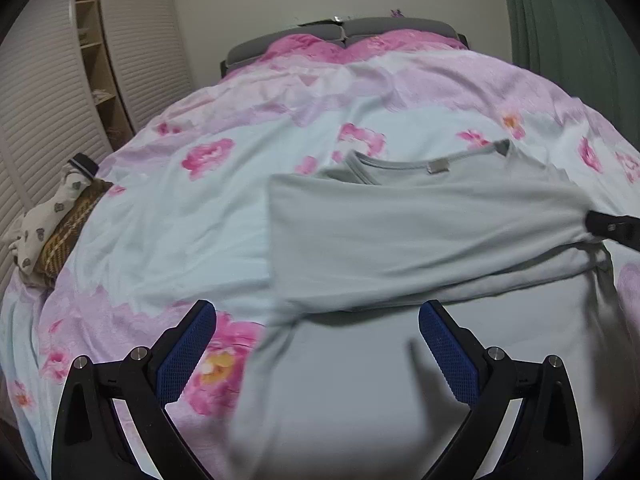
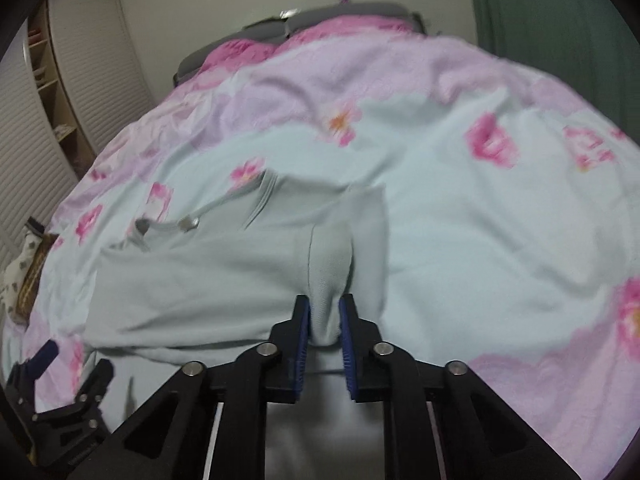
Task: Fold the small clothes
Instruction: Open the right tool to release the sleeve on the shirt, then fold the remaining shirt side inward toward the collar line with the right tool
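A pale grey-green T-shirt (image 1: 420,220) lies on the floral duvet (image 1: 180,220), collar and label (image 1: 438,167) toward the headboard. One side is folded over the body. My left gripper (image 1: 318,312) is open above the shirt's lower part, with nothing between its blue pads. In the left wrist view my right gripper (image 1: 612,228) pinches the shirt's right edge. The right wrist view shows my right gripper (image 2: 325,304) shut on a bunched fold of the shirt (image 2: 200,280), lifting it a little. My left gripper (image 2: 74,364) shows open at the lower left there.
A small pile of clothes (image 1: 52,224), patterned white and brown check, sits at the bed's left edge. Louvred wardrobe doors (image 1: 40,100) and open shelves stand to the left. A green curtain (image 1: 560,20) hangs at the right. A grey headboard (image 1: 340,30) is at the far end.
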Action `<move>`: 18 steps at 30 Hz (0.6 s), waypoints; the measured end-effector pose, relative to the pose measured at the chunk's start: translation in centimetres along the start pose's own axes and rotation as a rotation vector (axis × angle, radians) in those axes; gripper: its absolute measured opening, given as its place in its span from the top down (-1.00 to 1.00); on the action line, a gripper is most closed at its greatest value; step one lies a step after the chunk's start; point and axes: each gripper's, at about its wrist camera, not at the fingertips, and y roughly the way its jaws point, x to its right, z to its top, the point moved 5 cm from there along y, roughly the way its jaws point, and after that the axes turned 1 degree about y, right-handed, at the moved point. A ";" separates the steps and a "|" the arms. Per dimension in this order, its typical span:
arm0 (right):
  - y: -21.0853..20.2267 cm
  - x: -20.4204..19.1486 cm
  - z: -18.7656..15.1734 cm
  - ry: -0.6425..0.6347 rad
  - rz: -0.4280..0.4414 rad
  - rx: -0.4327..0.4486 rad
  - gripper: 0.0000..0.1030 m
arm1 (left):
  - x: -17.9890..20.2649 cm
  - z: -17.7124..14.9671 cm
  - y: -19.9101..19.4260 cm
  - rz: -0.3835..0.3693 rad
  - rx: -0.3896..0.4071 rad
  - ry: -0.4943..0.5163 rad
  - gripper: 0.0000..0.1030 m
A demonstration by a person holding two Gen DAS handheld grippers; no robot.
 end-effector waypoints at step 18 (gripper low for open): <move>-5.3 -0.9 -5.3 -0.077 -0.002 -0.045 0.07 | -4.5 -2.5 -0.7 0.031 -0.053 -0.030 -1.00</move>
